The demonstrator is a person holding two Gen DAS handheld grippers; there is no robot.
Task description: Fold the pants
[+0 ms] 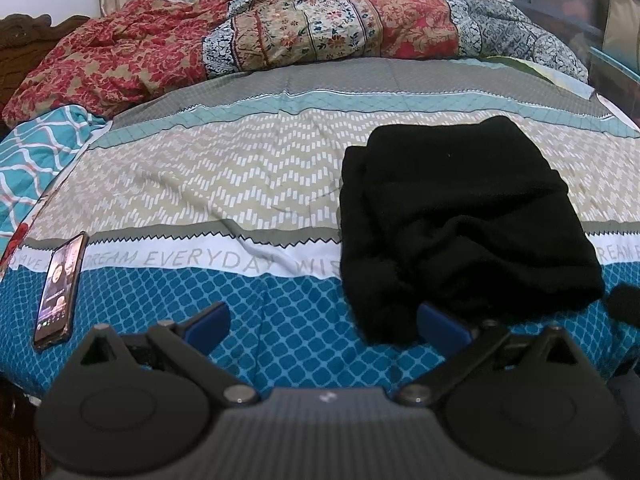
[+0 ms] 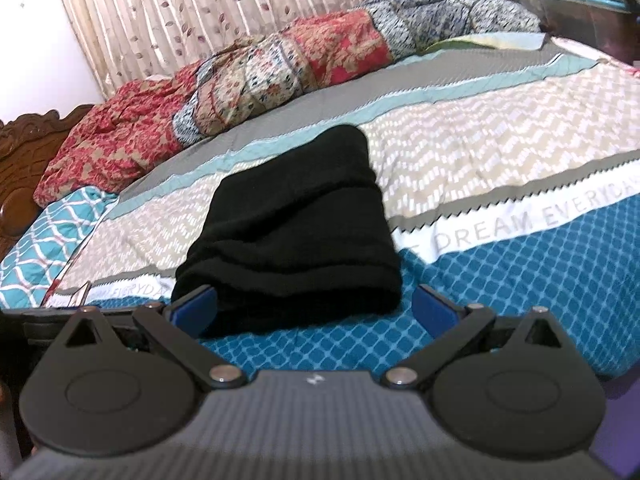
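On a bed spread with a patterned teal, beige and white quilted cover (image 1: 248, 184), backed by leaf-print curtains and a bunched red floral blanket (image 1: 120, 56), the black knit pants (image 1: 460, 220) lie folded into a compact stack toward my right. I hold the left gripper (image 1: 322, 322) and the right gripper (image 2: 314, 306) just short of the bundle's near edge, both spread wide and gripping nothing, which suggests the folding is essentially finished. A dark smartphone (image 1: 60, 292) rests at the cover's left edge, well clear of the work.
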